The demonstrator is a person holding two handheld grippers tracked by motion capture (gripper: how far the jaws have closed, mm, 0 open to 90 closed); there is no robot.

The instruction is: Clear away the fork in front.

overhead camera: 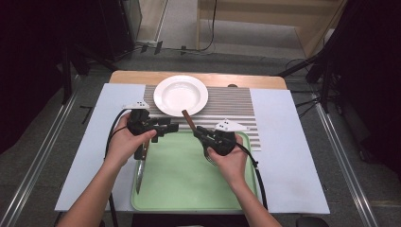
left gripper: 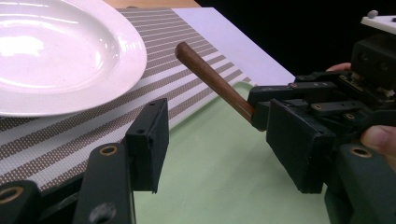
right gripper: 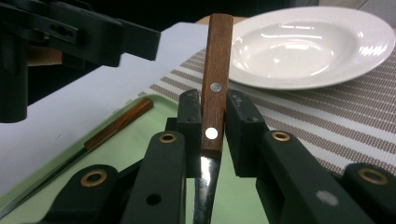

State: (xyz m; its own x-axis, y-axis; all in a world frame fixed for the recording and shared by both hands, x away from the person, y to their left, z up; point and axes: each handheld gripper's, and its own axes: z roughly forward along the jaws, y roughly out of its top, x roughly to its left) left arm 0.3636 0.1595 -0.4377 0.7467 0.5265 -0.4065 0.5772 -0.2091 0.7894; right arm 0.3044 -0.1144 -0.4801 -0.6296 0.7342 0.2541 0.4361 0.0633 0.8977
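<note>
A wooden table (overhead camera: 265,81) is covered by a pale blue sheet (overhead camera: 283,156), on which a striped placemat (overhead camera: 236,106) and a green tray (overhead camera: 184,184) are laid. A white plate (overhead camera: 180,94) is set on the placemat, just beyond the tray. Grey floor, metal rails and dark stands are seen around the table.

The left gripper (overhead camera: 165,128) is held over the tray's left edge, its jaws parted with nothing between them. A knife (overhead camera: 140,165) is seen lying along that edge, below the left hand (overhead camera: 127,142).

The right gripper (overhead camera: 201,134) is held over the tray's far edge, its jaws clamped on a wooden-handled utensil (right gripper: 215,70). The handle is tilted up toward the plate, and the metal end is seen running back under the right hand (overhead camera: 229,158).
</note>
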